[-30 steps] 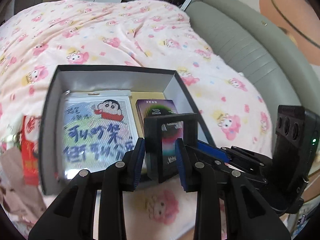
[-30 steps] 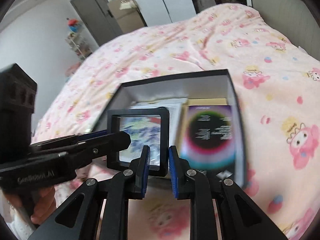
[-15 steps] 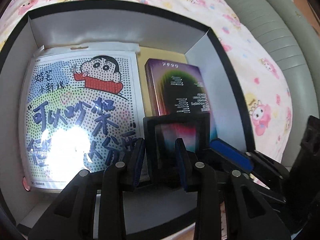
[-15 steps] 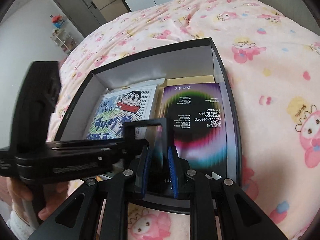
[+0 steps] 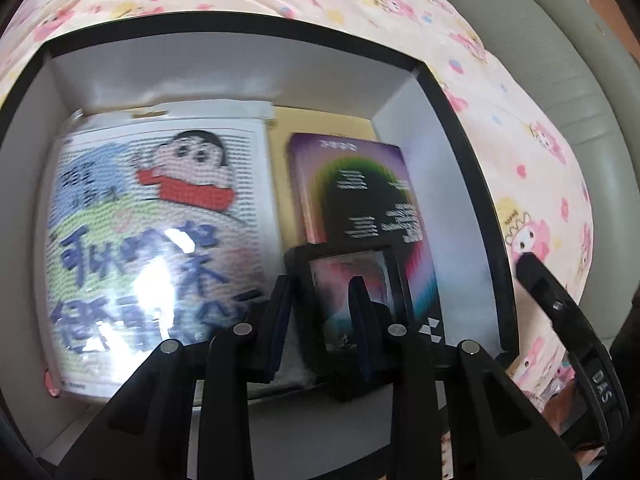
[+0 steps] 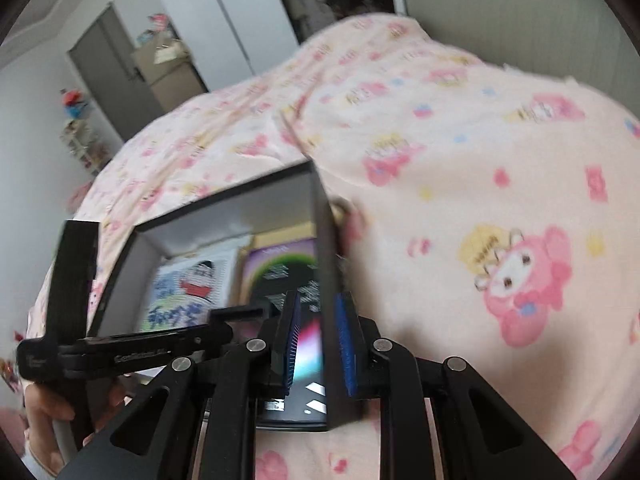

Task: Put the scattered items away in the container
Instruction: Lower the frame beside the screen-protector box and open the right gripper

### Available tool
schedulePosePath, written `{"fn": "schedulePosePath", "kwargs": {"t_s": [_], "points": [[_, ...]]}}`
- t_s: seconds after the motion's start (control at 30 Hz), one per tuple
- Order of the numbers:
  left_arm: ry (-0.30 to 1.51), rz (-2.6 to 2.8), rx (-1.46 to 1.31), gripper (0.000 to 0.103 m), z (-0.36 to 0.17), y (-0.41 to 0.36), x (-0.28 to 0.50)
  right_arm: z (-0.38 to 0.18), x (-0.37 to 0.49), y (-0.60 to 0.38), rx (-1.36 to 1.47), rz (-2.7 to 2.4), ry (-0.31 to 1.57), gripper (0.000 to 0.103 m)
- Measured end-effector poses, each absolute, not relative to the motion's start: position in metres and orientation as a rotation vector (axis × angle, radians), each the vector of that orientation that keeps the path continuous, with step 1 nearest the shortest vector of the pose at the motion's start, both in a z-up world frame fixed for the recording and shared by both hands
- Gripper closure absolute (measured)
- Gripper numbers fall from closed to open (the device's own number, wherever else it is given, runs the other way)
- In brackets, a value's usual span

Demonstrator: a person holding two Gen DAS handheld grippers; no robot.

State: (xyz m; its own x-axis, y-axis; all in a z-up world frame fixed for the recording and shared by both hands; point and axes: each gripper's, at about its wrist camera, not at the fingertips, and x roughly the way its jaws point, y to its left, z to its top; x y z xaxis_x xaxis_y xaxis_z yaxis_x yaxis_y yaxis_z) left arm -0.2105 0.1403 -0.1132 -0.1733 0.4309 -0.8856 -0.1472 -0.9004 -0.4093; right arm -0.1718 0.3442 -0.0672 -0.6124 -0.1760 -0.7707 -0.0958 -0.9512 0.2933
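Lowering small black frame (image 5: 352, 300) into black box (image 5: 452, 128) on bed (image 6: 460, 160), I see it resting on purple card box (image 5: 352, 184), beside cartoon sheet (image 5: 152, 232). Left hand-held gripper (image 5: 320, 316) jaws stand around frame, narrow; real grip or already loose, cannot tell. Right hand-held gripper (image 6: 318, 344) is parted, straddling box right wall, holding nothing. Frame looks light, stiff, clear middle pane maybe fragile and slippery. I judge best hold is on black rim, not on pane.
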Motion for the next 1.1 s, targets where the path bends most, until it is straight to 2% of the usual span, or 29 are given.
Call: {"fn": "schedulePosePath", "kwargs": {"t_s": [0.27,0.43,0.53,0.6,0.73,0.87,0.93,0.97,1.03,1.1], "points": [[-0.289,1.961,-1.718,0.075,-0.117,0.185,-0.205,-0.079,-0.176,0.360,1.403,-2.664,-0.641,0.086],[-0.340,1.995,-1.684,0.075,-0.112,0.179,-0.199,-0.068,-0.171,0.361,1.325,-2.739,-0.620,0.086],[-0.338,1.970,-1.711,0.075,-0.120,0.188,-0.198,-0.075,-0.176,0.359,1.376,-2.718,-0.618,0.086],[-0.299,1.988,-1.690,0.070,-0.120,0.197,-0.191,-0.075,-0.175,0.360,1.371,-2.728,-0.613,0.086],[-0.259,2.005,-1.660,0.068,-0.115,0.203,-0.179,-0.077,-0.173,0.361,1.372,-2.732,-0.620,0.086],[-0.200,2.116,-1.580,0.066,-0.095,0.187,-0.176,-0.059,-0.160,0.348,1.298,-2.748,-0.608,0.083],[-0.192,2.175,-1.511,0.062,-0.076,0.180,-0.165,-0.045,-0.145,0.336,1.223,-2.785,-0.552,0.076],[-0.197,2.193,-1.480,0.059,-0.068,0.177,-0.156,-0.041,-0.137,0.330,1.198,-2.812,-0.521,0.075],[-0.178,2.238,-1.423,0.058,-0.049,0.168,-0.143,-0.038,-0.119,0.319,1.178,-2.856,-0.478,0.075],[-0.100,2.292,-1.374,0.057,-0.040,0.146,-0.142,-0.039,-0.102,0.312,1.153,-2.837,-0.517,0.074]]}}
